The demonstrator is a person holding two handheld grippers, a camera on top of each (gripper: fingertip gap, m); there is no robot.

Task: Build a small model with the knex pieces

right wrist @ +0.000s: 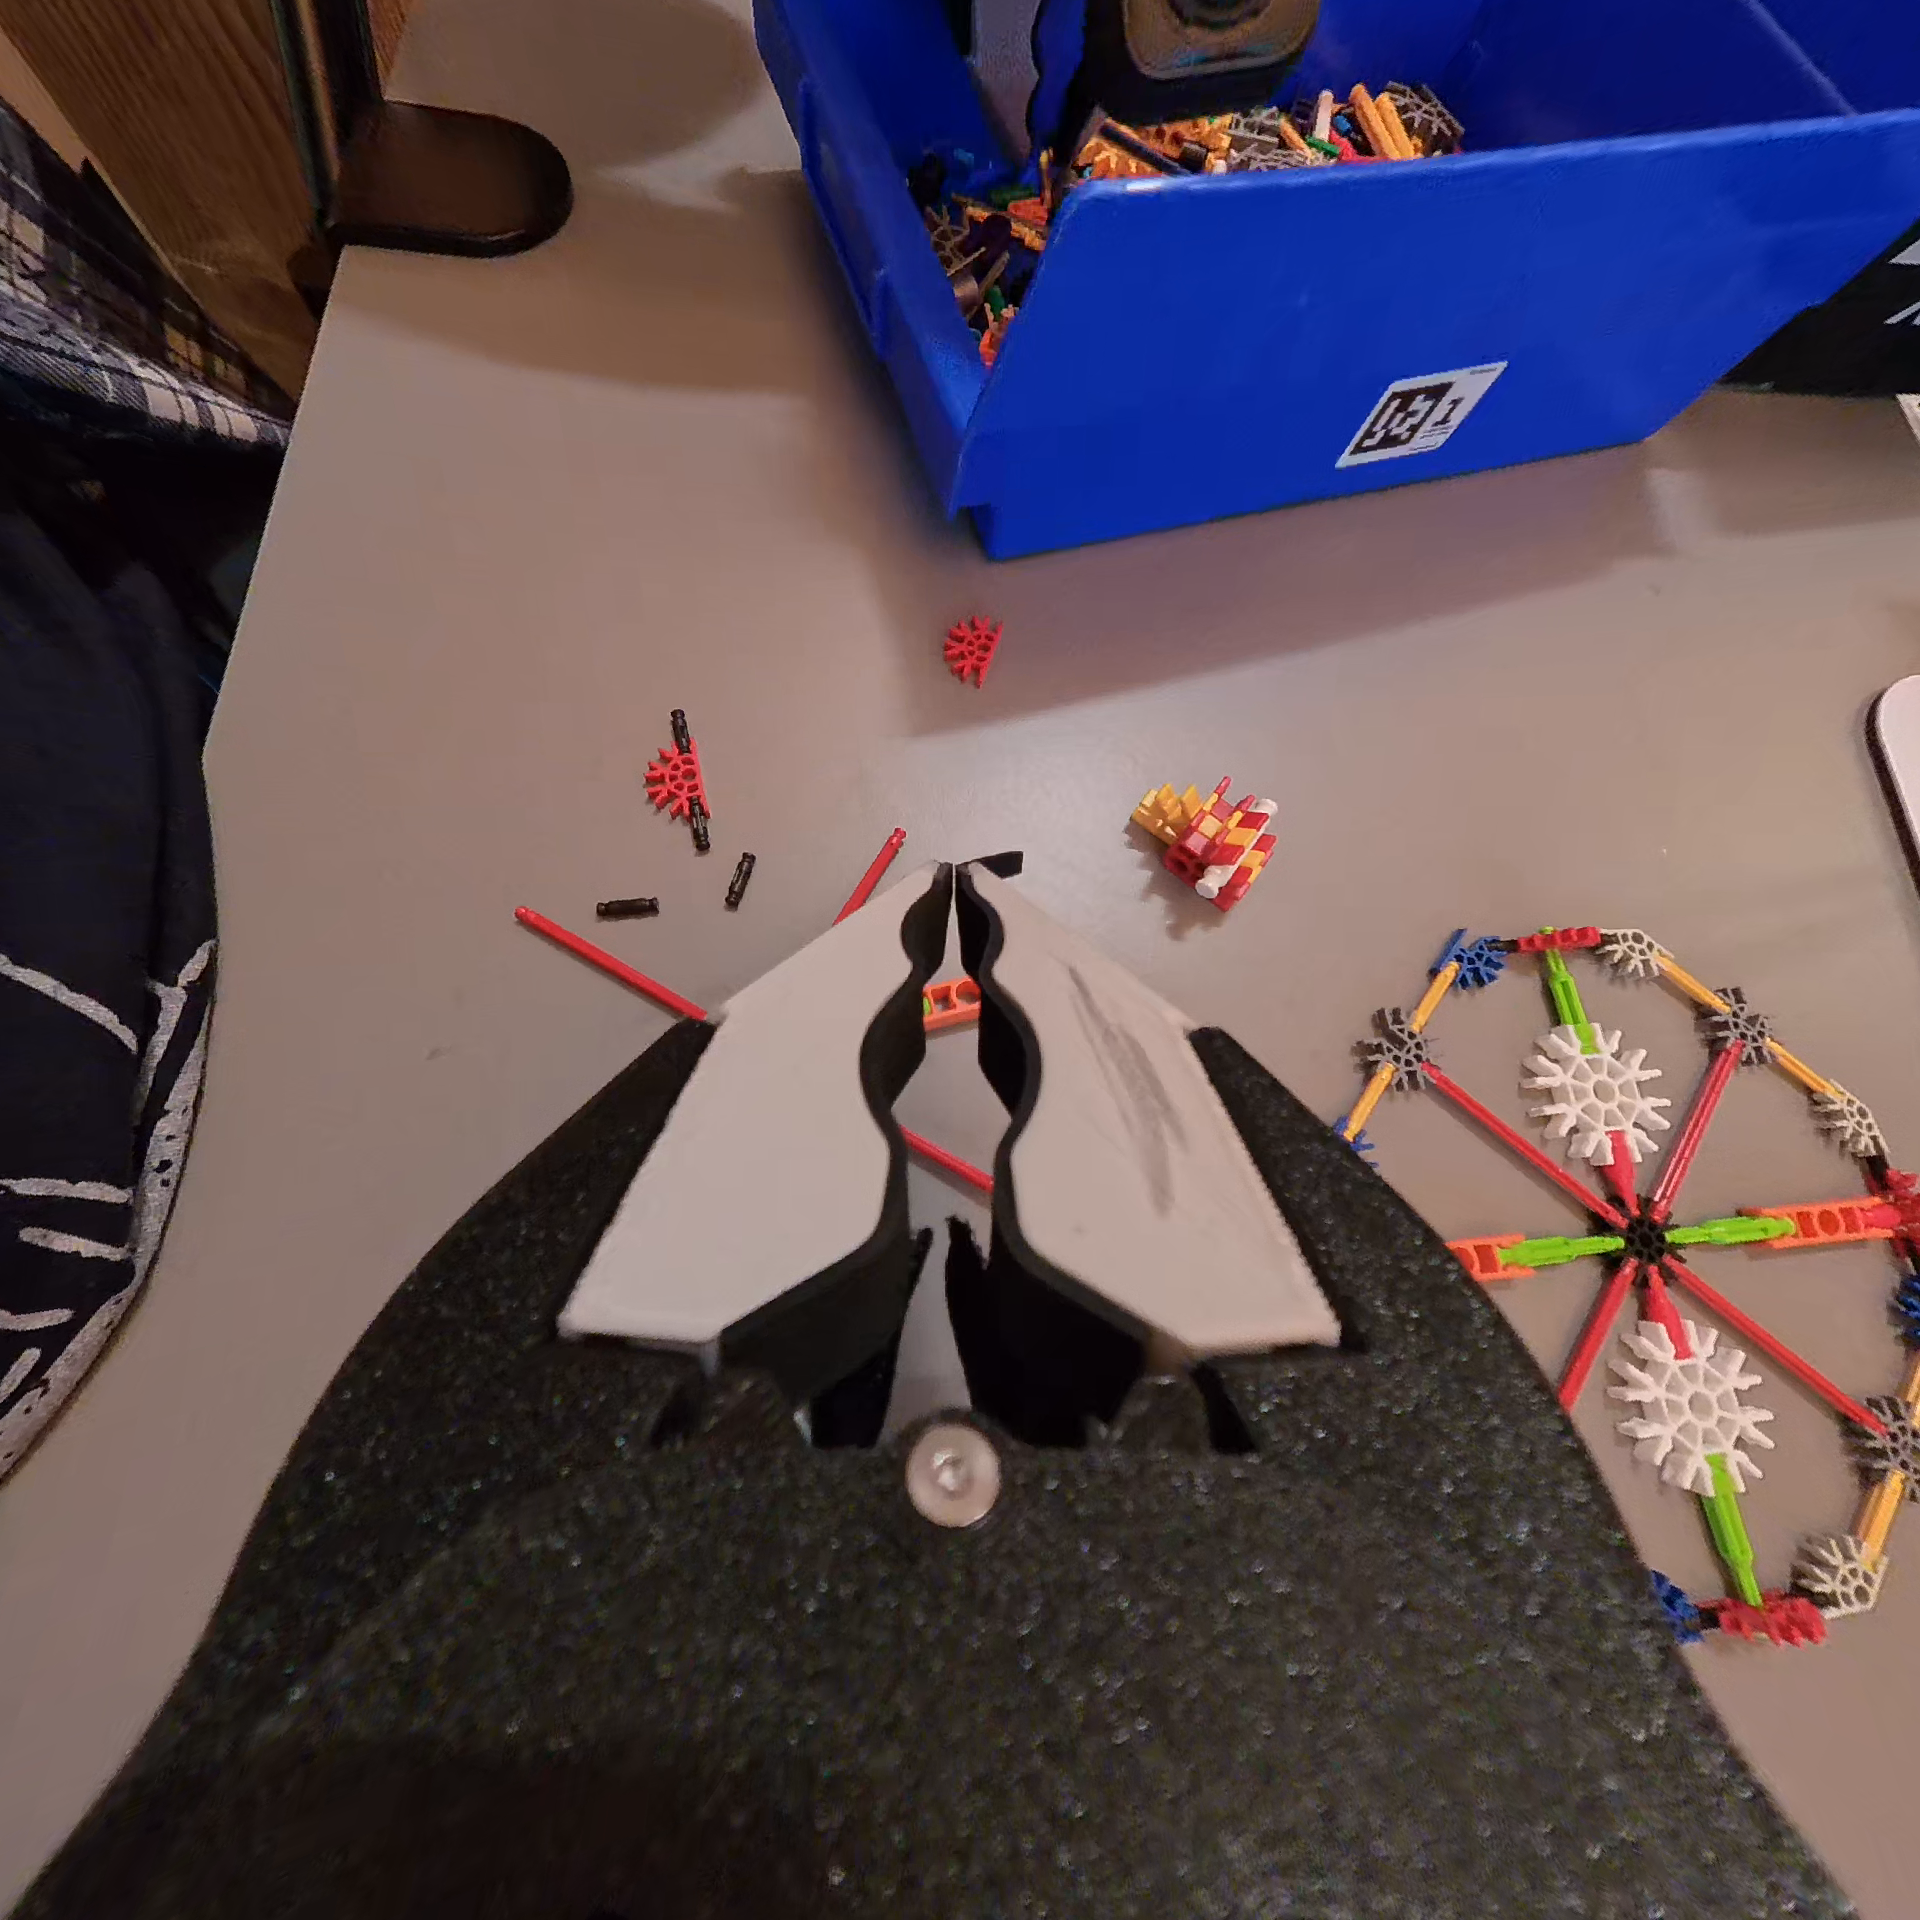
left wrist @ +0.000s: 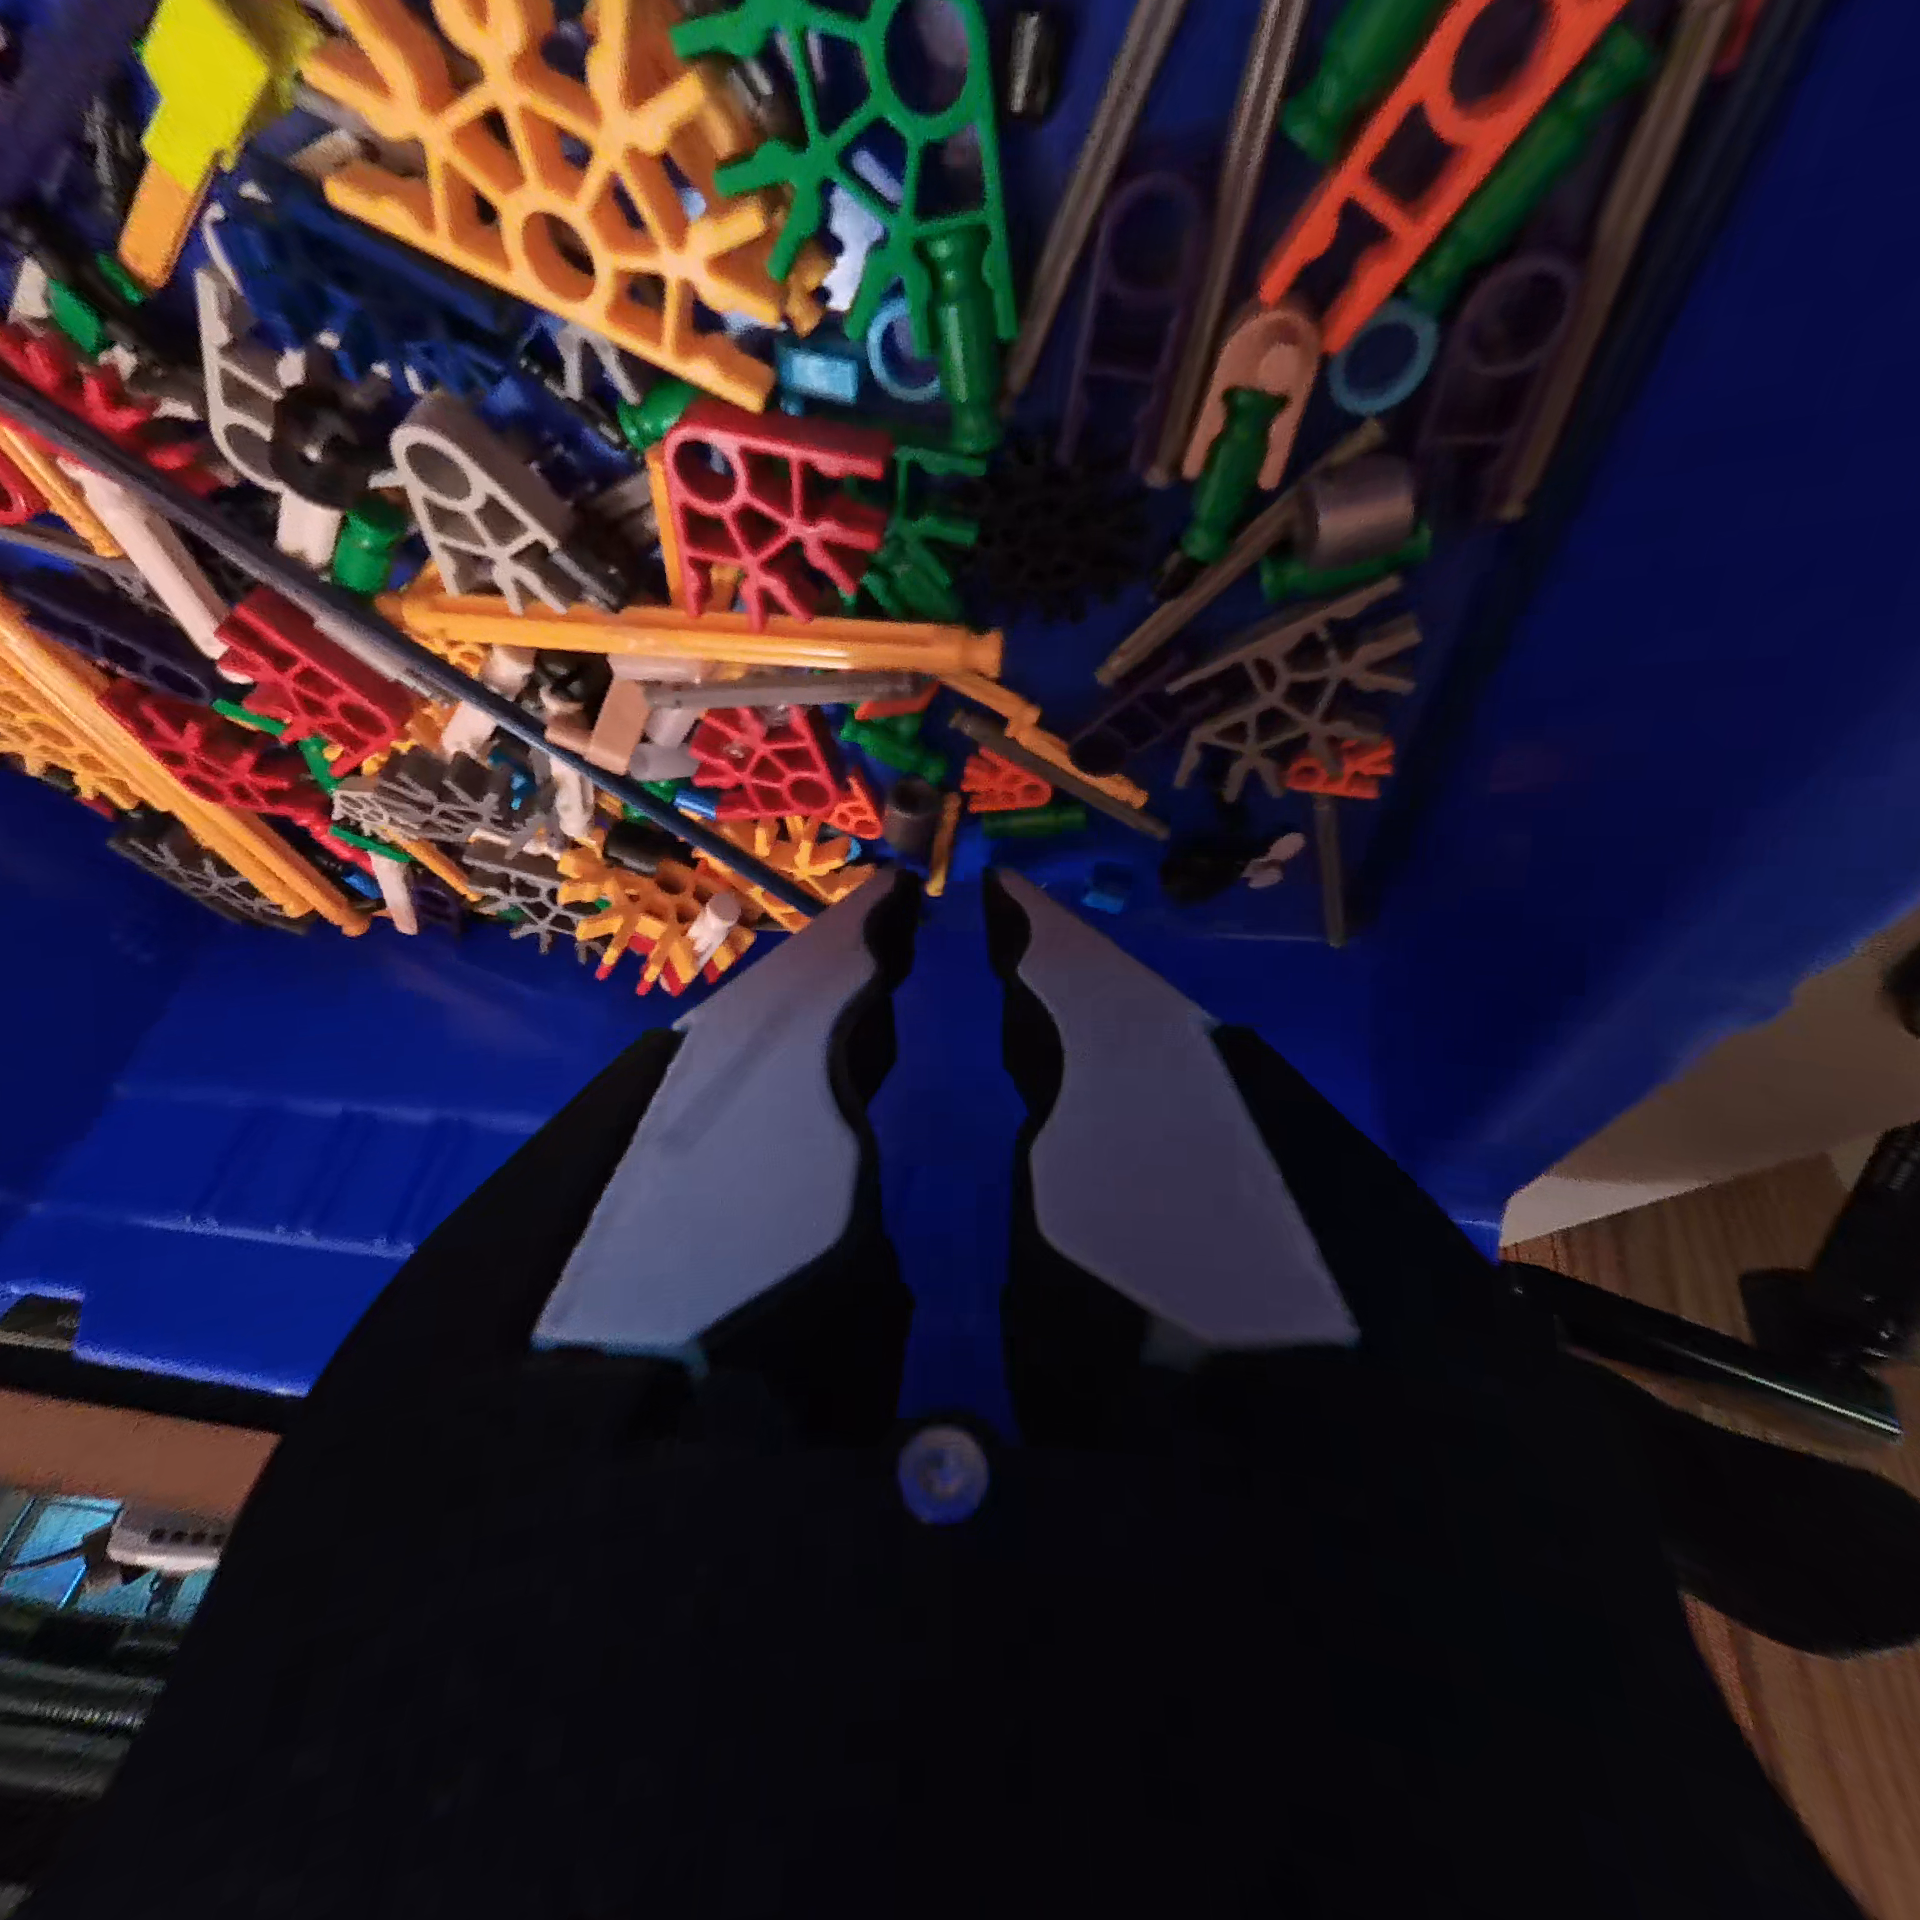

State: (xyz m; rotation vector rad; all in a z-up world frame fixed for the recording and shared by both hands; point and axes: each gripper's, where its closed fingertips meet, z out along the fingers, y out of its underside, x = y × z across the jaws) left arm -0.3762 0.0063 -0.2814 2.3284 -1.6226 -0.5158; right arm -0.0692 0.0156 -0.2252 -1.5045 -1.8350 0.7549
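Note:
My left gripper is down inside a blue bin, its jaws a narrow gap apart with nothing between them. Its tips are at the near edge of a heap of plastic construction pieces, close to a small grey cylinder and a long orange rod. My right gripper hovers over a beige table with its tips pressed together. Red rods and an orange connector lie under its fingers. The left gripper also shows in the bin in the right wrist view.
On the table lie red connectors, short black rods, a red-and-yellow clump and a flat wheel-shaped assembly at right. The blue bin stands behind. A dark stand base is at the far left. About 30 centimeters separates my left fingertips from my right.

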